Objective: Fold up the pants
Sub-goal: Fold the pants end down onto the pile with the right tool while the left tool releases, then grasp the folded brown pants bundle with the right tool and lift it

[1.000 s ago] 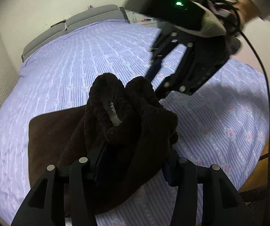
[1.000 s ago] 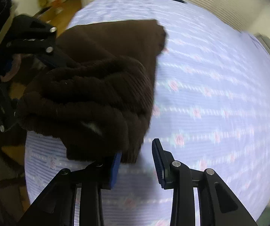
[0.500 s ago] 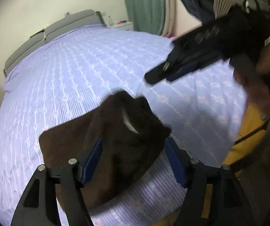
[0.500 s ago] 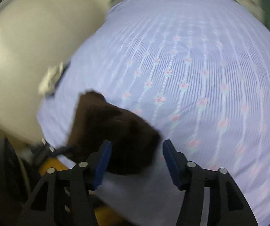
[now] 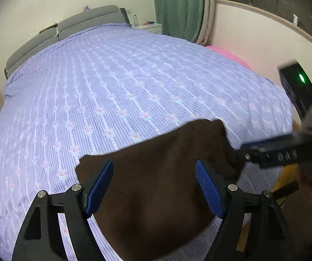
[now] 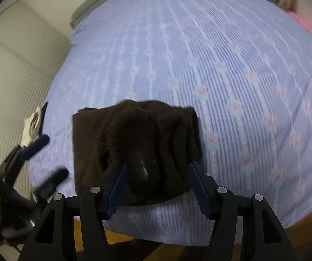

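- Pants [image 6: 134, 150] are down on the purple floral bedspread [image 5: 116, 87] now, sitting near the foot corner as a chunky brown bundle. A second ago they were bunched up in the air with the left gripper clamped on them, so that's the big change.
- Left gripper [image 5: 155, 187] has let go: jaws spread wide, nothing between the blue pads, just hovering over the fabric.
- Right gripper [image 6: 157, 184] is wide open too, holding nothing. Its fingers straddle the near edge of the bundle; can't tell if they actually touch it.
- From the right wrist view the top layer looks lumpy and rippled, not flat.
- My read: the last fold has been dropped and released, so it's basically done, maybe one pat-down or edge tidy left.
- Bundle sits close to the bed edge, so a sloppy nudge could slide it off.
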A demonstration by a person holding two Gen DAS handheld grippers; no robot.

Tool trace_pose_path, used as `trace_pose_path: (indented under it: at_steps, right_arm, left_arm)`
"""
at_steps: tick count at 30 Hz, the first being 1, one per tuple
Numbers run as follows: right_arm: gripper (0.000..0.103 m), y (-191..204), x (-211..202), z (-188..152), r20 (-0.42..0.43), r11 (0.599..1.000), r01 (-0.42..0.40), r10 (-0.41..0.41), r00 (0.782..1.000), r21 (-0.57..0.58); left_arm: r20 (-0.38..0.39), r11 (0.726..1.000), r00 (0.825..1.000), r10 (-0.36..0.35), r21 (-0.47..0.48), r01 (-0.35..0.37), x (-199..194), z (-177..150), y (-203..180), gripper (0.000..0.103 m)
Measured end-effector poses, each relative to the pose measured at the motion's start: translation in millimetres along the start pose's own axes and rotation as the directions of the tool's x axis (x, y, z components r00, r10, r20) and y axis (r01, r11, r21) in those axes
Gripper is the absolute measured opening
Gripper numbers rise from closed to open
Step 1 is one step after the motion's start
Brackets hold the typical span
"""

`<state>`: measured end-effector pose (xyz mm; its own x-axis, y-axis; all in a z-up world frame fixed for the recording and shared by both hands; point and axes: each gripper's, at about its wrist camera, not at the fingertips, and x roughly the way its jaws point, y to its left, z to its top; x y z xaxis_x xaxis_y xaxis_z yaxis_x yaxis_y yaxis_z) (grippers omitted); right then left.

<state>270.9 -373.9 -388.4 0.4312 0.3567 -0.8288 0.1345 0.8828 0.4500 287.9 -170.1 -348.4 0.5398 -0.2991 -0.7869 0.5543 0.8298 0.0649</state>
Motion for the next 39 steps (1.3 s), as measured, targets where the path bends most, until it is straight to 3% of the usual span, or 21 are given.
trace_pose_path:
  at_steps: [3,5,6,7,10,13,17,21,24,25,31,34,39]
  right_arm:
    - [0.058,-3.5,11.4,-2.4,-0.005,0.999,-0.003,0.004,1.0,0.048]
    - [0.036,-6.0,18.7,-3.9,-0.014,0.998,0.006,-0.005,1.0,0.058]
    - [0.032,-8.5,20.2,-4.1,-0.015,0.997,0.002,-0.001,1.0,0.071]
    - [0.022,-14.4,17.9,-3.3,-0.003,0.995,-0.024,0.024,1.0,0.097]
    - [0.019,-34.1,2.8,-1.3,0.052,0.981,-0.109,0.102,0.993,0.163]
    - [0.019,-55.9,4.5,-3.5,0.057,0.968,-0.144,0.135,0.989,0.206]
    - [0.019,-91.9,27.9,-13.4,0.084,0.918,-0.236,0.221,0.972,0.319]
    - [0.023,-92.7,39.7,-13.4,0.076,0.924,-0.239,0.227,0.971,0.297]
    - [0.041,-75.4,27.3,-15.6,0.089,0.947,-0.197,0.18,0.98,0.255]
    - [0.054,-71.1,21.8,-19.4,0.094,0.952,-0.172,0.153,0.984,0.255]
    - [0.056,-53.9,-31.2,-47.4,0.222,0.939,-0.167,0.101,0.97,0.302]
    - [0.056,-30.0,-46.1,-51.3,0.239,0.969,-0.129,0.076,0.968,0.213]
    - [0.054,-8.1,-31.1,-29.3,0.162,0.992,-0.123,0.122,0.979,-0.004]
  left_arm:
    - [-0.01,0.999,1.0,-0.021,-0.034,0.02,11.1,8.9,17.3,0.077]
    - [-0.016,0.998,0.999,-0.036,-0.047,0.035,16.9,12.9,23.5,0.077]
    - [-0.016,0.998,0.999,-0.043,-0.051,0.042,18.6,15.9,25.3,0.077]
    - [-0.01,0.997,0.999,-0.051,-0.055,0.05,19.2,19.1,26.5,0.077]
    - [0.008,0.995,0.997,-0.08,-0.053,0.08,19.2,26.1,25.8,0.077]
    - [0.022,0.994,0.994,-0.103,-0.019,0.104,21.7,27.7,17.8,0.077]
    - [0.003,0.991,0.991,-0.133,0.012,0.132,31.4,29.6,6.6,0.077]
    - [-0.007,0.988,0.989,-0.149,0.036,0.149,36.9,31.4,-3.0,0.077]
    - [-0.003,0.987,0.988,-0.155,0.042,0.155,36.0,34.1,-7.8,0.077]
    - [-0.002,0.987,0.988,-0.156,0.045,0.156,35.6,34.9,-9.0,0.077]
    - [-0.006,0.986,0.987,-0.159,0.05,0.159,26.0,36.3,-6.2,0.077]
    - [-0.018,0.987,0.988,-0.152,0.043,0.153,21.0,33.1,-1.5,0.077]
    - [-0.042,0.991,0.99,-0.135,0.009,0.135,14.0,24.6,10.1,0.078]
